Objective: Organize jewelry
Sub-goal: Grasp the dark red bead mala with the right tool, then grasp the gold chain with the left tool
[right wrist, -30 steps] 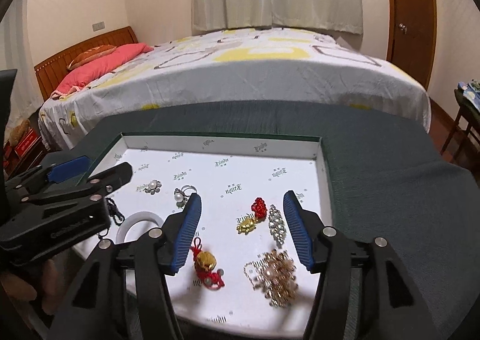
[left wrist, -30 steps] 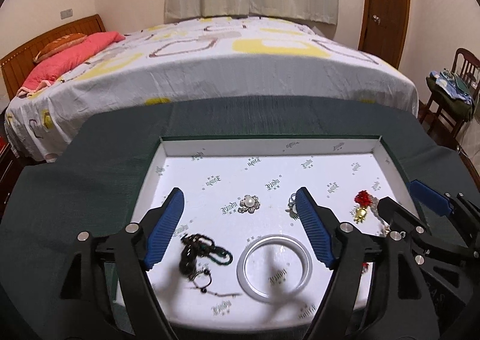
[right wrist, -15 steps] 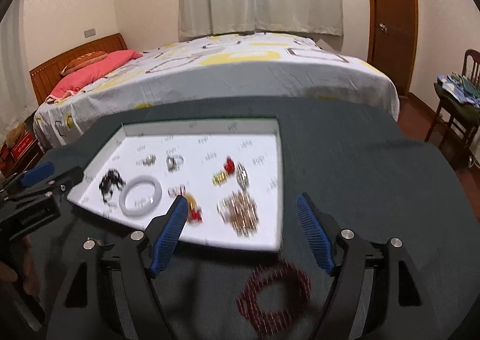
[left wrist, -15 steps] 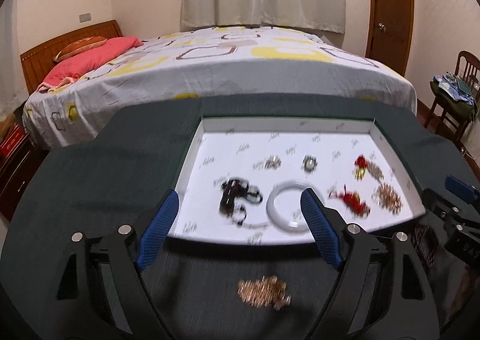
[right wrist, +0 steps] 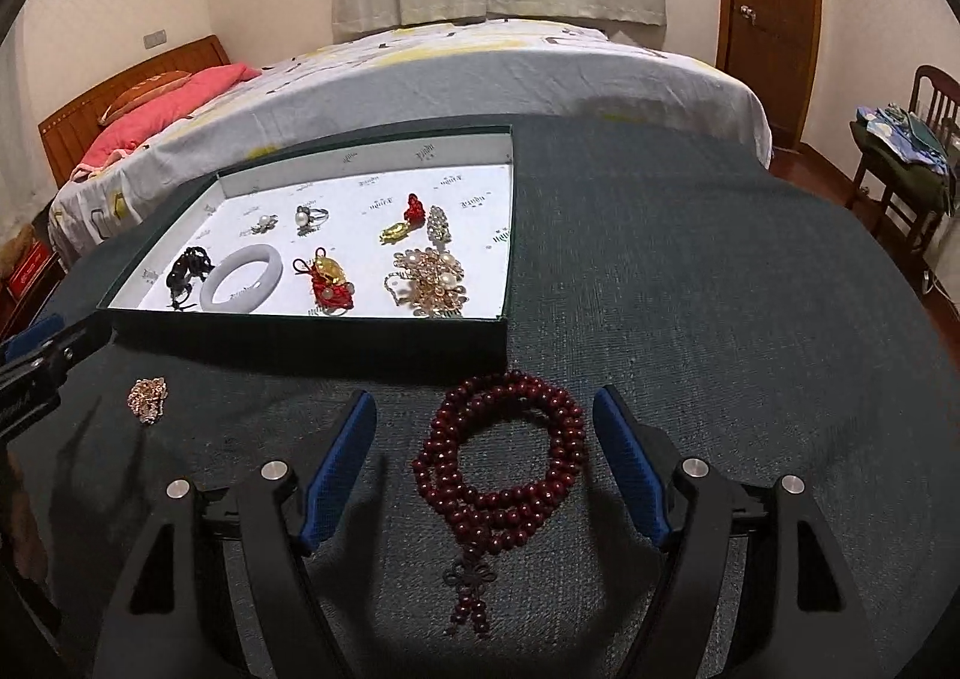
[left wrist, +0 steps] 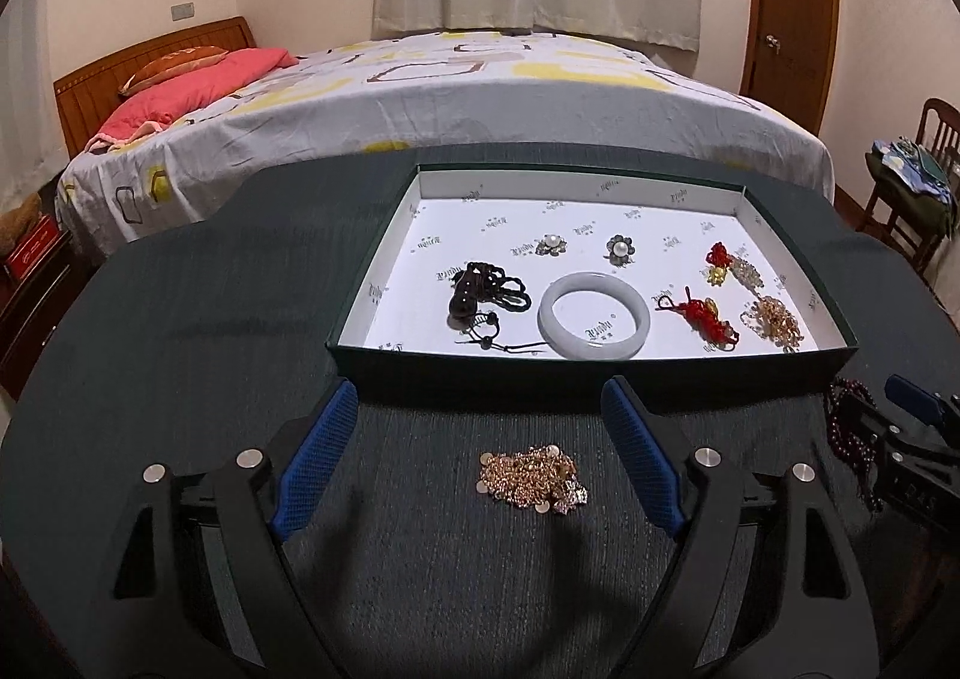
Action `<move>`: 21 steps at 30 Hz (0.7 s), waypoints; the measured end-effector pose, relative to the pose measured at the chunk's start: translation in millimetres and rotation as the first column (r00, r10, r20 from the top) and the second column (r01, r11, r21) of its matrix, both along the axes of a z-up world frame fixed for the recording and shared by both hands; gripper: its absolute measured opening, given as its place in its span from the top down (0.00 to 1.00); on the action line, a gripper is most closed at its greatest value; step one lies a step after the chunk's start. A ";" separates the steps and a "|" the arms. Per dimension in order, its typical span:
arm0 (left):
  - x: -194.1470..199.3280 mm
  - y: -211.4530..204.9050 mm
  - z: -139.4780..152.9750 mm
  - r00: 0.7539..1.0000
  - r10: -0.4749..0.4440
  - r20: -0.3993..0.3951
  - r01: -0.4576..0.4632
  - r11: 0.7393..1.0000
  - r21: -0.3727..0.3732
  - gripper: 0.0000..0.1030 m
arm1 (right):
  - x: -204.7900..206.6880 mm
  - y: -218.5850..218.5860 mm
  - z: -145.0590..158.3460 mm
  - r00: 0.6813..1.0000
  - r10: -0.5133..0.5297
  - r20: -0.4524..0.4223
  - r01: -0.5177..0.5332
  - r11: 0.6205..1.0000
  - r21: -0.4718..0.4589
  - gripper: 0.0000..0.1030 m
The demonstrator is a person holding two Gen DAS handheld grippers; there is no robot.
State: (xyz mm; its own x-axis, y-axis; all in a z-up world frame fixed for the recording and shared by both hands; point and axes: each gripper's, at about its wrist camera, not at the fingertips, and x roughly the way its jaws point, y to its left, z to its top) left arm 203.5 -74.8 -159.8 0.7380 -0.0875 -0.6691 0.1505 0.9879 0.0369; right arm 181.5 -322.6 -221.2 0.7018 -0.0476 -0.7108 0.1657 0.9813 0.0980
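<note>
Both claws stood spread and empty over the dark tablecloth (left wrist: 180,319), the left gripper (left wrist: 480,460) straddling a gold chain heap (left wrist: 531,480) and the right gripper (right wrist: 486,466) a red bead bracelet (right wrist: 501,469), each apparently aligned for pickup into the tray (left wrist: 600,373) just beyond, where other pieces lay.

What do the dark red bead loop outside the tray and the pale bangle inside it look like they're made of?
The bead loop looks like polished wood, maybe rosewood: deep red-brown round beads with soft highlights. Glass or resin can't be ruled out. The bangle looks like pale jade or a similar stone: milky, smooth, slightly translucent and glossy.
</note>
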 end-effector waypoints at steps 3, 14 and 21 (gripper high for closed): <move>-0.5 1.3 -2.6 1.000 0.003 -0.007 -0.003 1.000 0.002 0.21 | 1.4 0.0 -4.6 1.000 0.004 -0.027 -0.004 1.000 0.014 0.30; -2.3 3.9 -16.3 0.999 0.012 -0.039 -0.012 1.000 0.012 0.21 | -7.5 1.7 -7.2 0.998 0.040 -0.050 -0.037 0.998 0.051 0.82; 1.4 6.4 -30.3 0.997 0.017 -0.078 -0.017 1.000 0.011 0.22 | -19.7 1.4 3.9 0.999 0.045 -0.007 -0.044 0.997 0.070 0.93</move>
